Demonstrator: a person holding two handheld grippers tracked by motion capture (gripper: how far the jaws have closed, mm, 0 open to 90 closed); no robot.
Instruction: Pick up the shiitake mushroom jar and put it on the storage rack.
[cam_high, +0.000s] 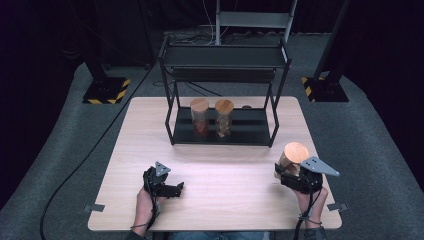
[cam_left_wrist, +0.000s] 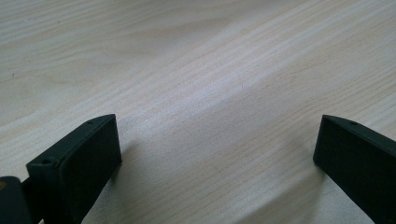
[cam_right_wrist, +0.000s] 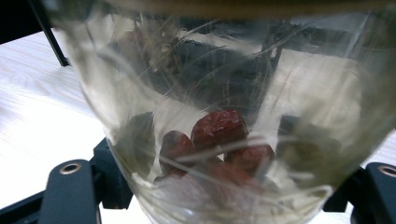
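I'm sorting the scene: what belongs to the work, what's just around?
In the work:
- right gripper, clamped on a jar of red dried fruit
- black shelf
- two jars on it

Around:
- left gripper, open
- table

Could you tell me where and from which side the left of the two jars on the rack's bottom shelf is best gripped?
Probably from the front, across the glass body of the left jar, below its wooden lid. It stands upright beside the second jar, and the rack is open at the front.

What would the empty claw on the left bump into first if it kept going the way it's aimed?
Probably the wooden tabletop: the left claw stands open and seems angled down at bare wood, with nothing between its jaws.
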